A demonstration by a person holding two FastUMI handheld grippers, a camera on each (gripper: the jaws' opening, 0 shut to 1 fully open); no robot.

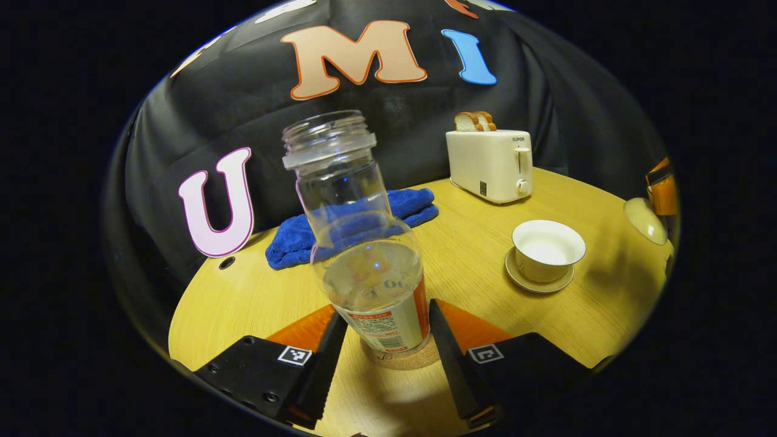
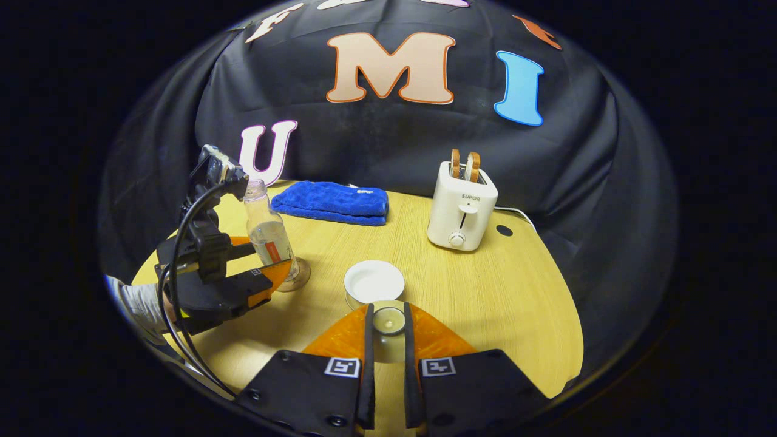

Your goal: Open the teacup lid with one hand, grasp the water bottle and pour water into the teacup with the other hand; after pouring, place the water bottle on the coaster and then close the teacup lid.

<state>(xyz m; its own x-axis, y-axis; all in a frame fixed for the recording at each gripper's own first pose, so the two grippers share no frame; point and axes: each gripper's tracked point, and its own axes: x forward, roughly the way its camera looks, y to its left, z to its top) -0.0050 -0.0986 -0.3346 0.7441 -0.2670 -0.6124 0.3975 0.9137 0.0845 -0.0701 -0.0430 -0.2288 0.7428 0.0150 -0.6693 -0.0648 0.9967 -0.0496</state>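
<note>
"SUPOR" on toaster (image 2: 461, 209), bottle label (image 1: 388, 328) illegible

clear water bottle (image 1: 358, 243) with a white and orange-red label, sitting on a tan cork coaster (image 1: 400, 359). white teacup (image 1: 548, 249) at 3 o'clock, deep blue towel (image 1: 358, 224) at 12, cream toaster (image 1: 490, 165) at 1 with brown toast (image 1: 475, 121). light yellow woodgrain table (image 1: 485, 291).

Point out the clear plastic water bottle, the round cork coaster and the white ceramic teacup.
clear plastic water bottle (image 1: 376, 285), left gripper view, lower body.
round cork coaster (image 1: 405, 360), left gripper view, front edge.
white ceramic teacup (image 1: 548, 250), left gripper view, inner bowl.
</note>
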